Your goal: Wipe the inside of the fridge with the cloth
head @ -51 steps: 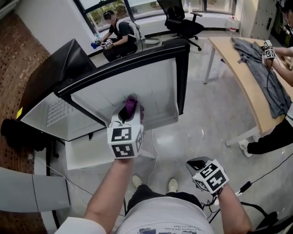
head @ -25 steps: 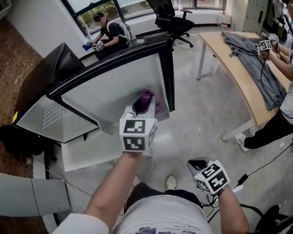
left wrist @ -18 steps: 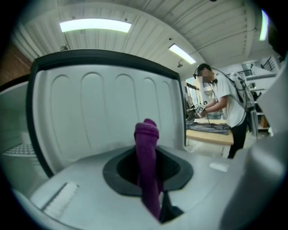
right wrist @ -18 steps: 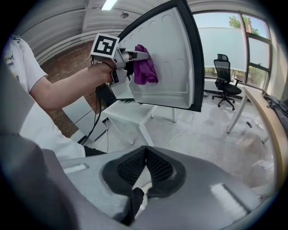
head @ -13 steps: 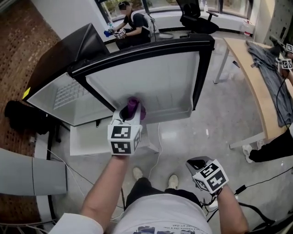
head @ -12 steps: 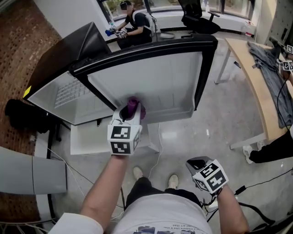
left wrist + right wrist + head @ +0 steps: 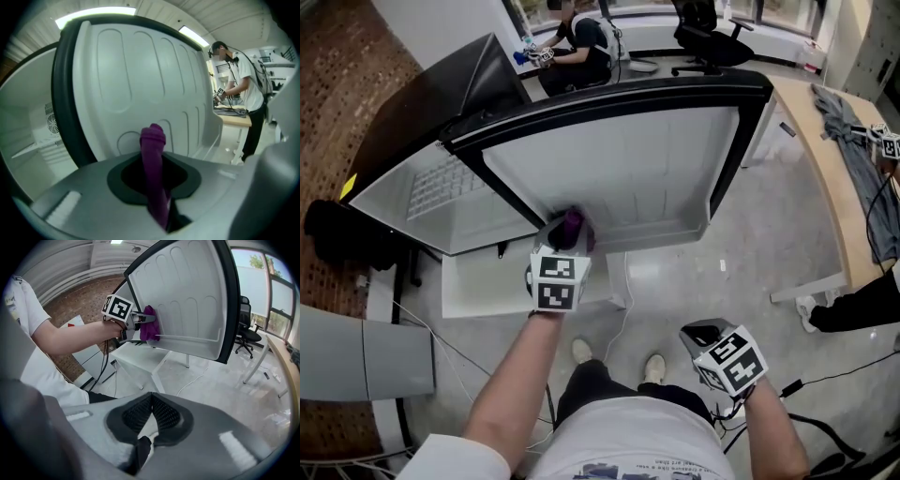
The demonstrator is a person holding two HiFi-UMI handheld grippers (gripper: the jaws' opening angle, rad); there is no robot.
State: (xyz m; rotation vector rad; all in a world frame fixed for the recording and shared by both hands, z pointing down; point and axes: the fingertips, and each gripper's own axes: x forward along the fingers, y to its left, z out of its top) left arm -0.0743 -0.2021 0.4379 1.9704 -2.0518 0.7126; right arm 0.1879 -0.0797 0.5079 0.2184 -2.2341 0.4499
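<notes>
Our left tool (image 7: 563, 236), clamping the purple cloth (image 7: 572, 223), has slid lower on the fridge door (image 7: 628, 159); our right tool (image 7: 701, 334) is closed, empty.

In the head view, the left tool (image 7: 563, 242) is covering most of the purple cloth (image 7: 573, 224) near the frame's middle. The upper edge is cutting off a seated person (image 7: 584, 36), and the right edge is cutting off the desk (image 7: 817, 145).

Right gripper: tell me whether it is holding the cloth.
No: the right gripper is shut and empty; the purple cloth is in the left gripper.
</notes>
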